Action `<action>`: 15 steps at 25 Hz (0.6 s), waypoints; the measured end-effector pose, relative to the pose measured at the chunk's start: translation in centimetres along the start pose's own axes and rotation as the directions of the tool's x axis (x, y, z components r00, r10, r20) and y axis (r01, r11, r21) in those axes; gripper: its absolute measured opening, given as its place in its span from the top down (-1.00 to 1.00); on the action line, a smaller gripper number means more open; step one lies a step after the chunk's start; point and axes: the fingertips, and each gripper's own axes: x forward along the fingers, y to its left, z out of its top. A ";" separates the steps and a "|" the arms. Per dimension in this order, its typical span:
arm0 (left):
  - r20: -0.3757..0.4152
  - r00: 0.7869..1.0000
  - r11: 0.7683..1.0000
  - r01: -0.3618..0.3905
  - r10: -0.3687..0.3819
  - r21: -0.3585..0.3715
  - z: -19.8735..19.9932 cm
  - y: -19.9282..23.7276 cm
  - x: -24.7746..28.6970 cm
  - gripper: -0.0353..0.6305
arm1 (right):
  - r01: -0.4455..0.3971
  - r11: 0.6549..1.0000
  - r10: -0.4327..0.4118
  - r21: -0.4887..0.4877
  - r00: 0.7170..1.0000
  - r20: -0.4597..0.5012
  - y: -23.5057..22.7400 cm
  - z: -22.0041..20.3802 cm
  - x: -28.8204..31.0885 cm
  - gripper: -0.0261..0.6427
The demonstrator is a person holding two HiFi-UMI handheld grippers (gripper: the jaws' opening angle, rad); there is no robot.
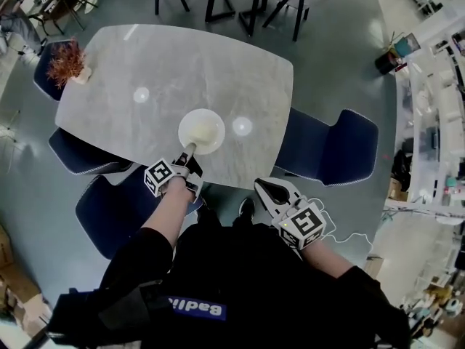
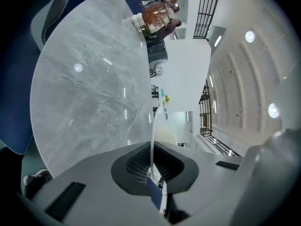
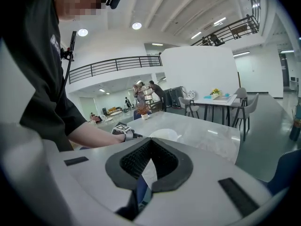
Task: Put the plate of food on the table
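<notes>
Big open hall with a grey floor, and from the head view you look down on a pale marble desk [image 1: 182, 64] with rounded corners and dark blue chairs [image 1: 330, 147] tucked round it. Little reddish plant [image 1: 67, 62] sits at the far left corner.

White plate [image 1: 201, 131] is over the desk, close to the near edge. The left gripper [image 1: 190, 151] has its rim pinched at the side nearest the person. From up top the plate just has a pale creamy middle, so I can't say what the food is. Can't tell either if the plate is flat on the desk or hanging just above it.

The left gripper view fills in the grip. The picture is rolled sideways, so the desk stands up on the left and the rim shows as a thin white line running right between the pads, jaws pressed onto it.

The right gripper [image 1: 263, 187] hangs off the near desk edge, well apart from the plate. Its own view shows the jaws pressed together with nothing between them. That view looks across the desk at the plate, the person's forearm [image 3: 89, 136] and the left gripper's marker cube [image 3: 123, 128]. It also shows a balcony railing [image 3: 113, 65], which the other views don't.
</notes>
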 end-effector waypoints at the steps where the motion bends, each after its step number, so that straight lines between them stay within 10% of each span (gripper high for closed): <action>1: -0.003 1.000 1.000 -0.006 0.006 0.000 0.3 0.5 0.8 0.86 | 0.013 1.000 -0.013 0.003 1.000 -0.003 -0.4 -0.1 0.1 0.89; 15: -0.041 0.986 0.987 -0.160 0.161 0.011 2.6 7.7 7.7 0.86 | 0.142 0.988 -0.135 0.062 0.985 -0.104 -3.5 -4.0 0.3 0.89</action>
